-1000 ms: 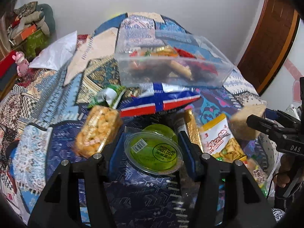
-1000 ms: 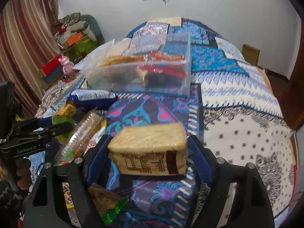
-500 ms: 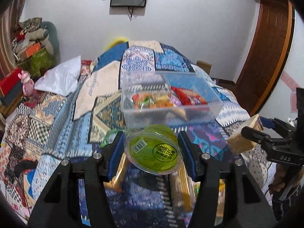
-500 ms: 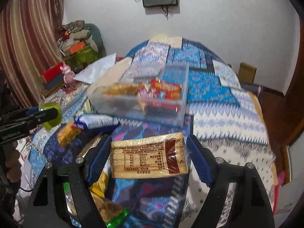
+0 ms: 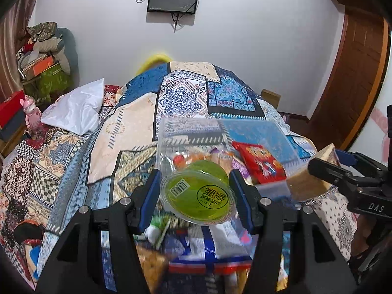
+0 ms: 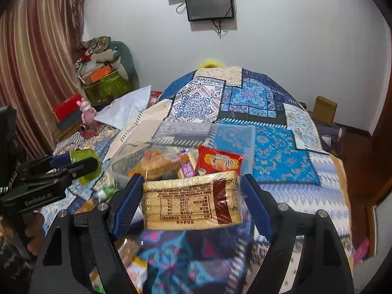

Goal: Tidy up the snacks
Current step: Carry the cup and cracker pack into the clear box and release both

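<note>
My left gripper (image 5: pixel 194 196) is shut on a green jelly cup (image 5: pixel 197 199) and holds it in the air just before the clear plastic bin (image 5: pixel 257 132). The bin holds several snacks, among them a red packet (image 5: pixel 259 161). My right gripper (image 6: pixel 192 201) is shut on a wrapped cracker pack (image 6: pixel 192 202), also lifted, close to the bin's near wall (image 6: pixel 137 152). The cracker pack (image 5: pixel 308 178) shows at the right of the left wrist view, and the jelly cup (image 6: pixel 85 165) at the left of the right wrist view.
Loose snack packs (image 5: pixel 208 247) lie on the patterned quilt (image 5: pixel 137 112) below the grippers. A white pillow (image 5: pixel 73 109) and a pink toy (image 5: pixel 30 112) are at the left. A wooden door (image 5: pixel 352 78) stands at the right.
Both grippers have risen off the quilt with their snacks and moved forward toward the bin, which now sits closer and lower in both views.
</note>
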Demonstrator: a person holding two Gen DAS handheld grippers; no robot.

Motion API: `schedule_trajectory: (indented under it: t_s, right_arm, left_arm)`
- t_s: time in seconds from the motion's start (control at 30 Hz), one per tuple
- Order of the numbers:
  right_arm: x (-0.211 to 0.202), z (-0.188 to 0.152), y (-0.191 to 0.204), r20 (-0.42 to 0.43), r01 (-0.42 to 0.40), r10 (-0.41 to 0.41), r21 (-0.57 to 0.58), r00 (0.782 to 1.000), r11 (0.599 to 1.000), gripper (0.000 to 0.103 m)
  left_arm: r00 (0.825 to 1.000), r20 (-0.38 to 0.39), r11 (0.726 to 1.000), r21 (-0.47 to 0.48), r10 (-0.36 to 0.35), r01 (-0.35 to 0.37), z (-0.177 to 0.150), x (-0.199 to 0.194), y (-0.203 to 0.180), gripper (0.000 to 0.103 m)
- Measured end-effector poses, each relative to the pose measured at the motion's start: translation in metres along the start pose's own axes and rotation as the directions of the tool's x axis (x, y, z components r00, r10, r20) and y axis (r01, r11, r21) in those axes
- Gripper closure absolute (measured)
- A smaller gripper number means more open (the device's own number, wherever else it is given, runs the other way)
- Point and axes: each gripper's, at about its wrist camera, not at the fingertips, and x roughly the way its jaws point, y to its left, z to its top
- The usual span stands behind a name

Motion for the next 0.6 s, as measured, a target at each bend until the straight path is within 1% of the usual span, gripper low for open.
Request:
schedule_trajectory:
  t_s: [0.23,0.43,0.47,0.53,0.6]
  right_arm:
    - [0.041,0.016,0.003,-0.040,-0.007,0.008,0.009,0.999,1.000,0.025]
    - [0.074,0.023,0.010,-0.082,-0.007,0.006,-0.006,0.997,1.000,0.025]
    - [0.078,0.023,0.010,-0.091,-0.009,0.009,0.000,0.996,1.000,0.025]
    - [0.085,0.022,0.009,-0.116,-0.010,0.011,0.012,0.993,1.000,0.024]
    - [0.088,0.020,0.009,-0.138,-0.007,0.009,0.014,0.990,1.000,0.024]
  left_arm:
    - [0.998,-0.052,1.000,-0.013,0.024,-0.025,0.020,0.050,0.012,0.047]
    - [0.993,-0.114,0.999,-0.035,0.034,-0.038,0.023,0.083,0.024,0.047]
    - [0.992,-0.122,0.999,-0.037,0.033,-0.038,0.022,0.086,0.025,0.047]
    - [0.991,-0.132,0.999,-0.036,0.005,-0.010,0.020,0.088,0.024,0.046]
    - [0.991,-0.134,1.000,-0.024,-0.006,0.003,0.019,0.086,0.021,0.044]
